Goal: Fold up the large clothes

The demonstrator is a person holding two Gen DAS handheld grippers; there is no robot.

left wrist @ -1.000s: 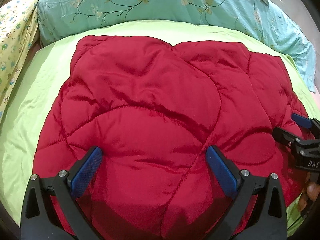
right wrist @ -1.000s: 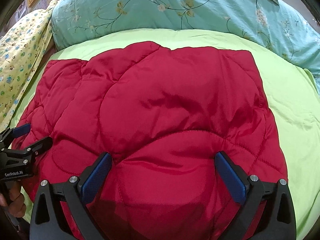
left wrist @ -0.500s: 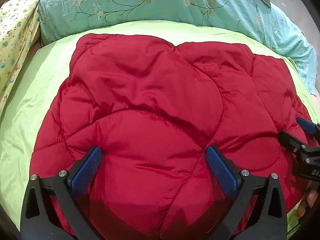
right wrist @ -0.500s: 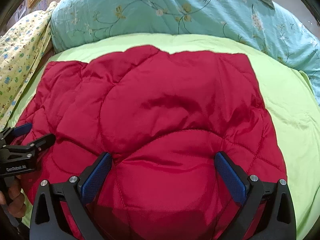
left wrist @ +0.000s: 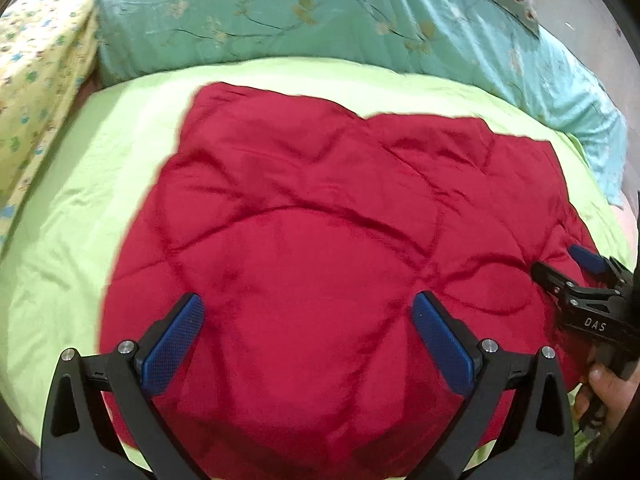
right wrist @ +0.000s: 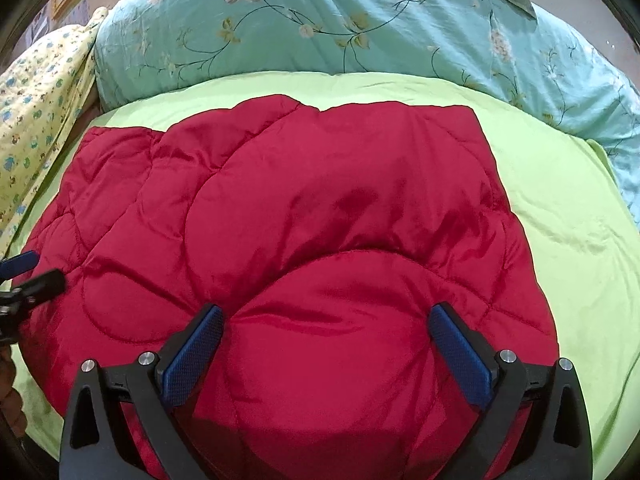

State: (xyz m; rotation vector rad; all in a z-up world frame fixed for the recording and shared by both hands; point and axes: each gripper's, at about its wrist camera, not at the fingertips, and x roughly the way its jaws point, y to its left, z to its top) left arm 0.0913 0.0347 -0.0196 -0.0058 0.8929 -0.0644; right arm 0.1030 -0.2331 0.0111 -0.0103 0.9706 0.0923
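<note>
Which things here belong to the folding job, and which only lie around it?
For the job:
red quilted garment
left claw, open
right claw, open

Lying about:
green sheet
teal floral quilt
yellow printed cloth

One red quilted garment [left wrist: 320, 240] lies on one bed [left wrist: 72, 248] spread with a lime-green sheet. Two tools reach over it, the left tool [left wrist: 306, 332] and the right tool [right wrist: 326, 344], each with two blue-padded fingers. Behind sit one teal floral pillow [right wrist: 360, 24] and one yellow printed cloth [right wrist: 36, 112] (bunched at the far left corner).
</note>
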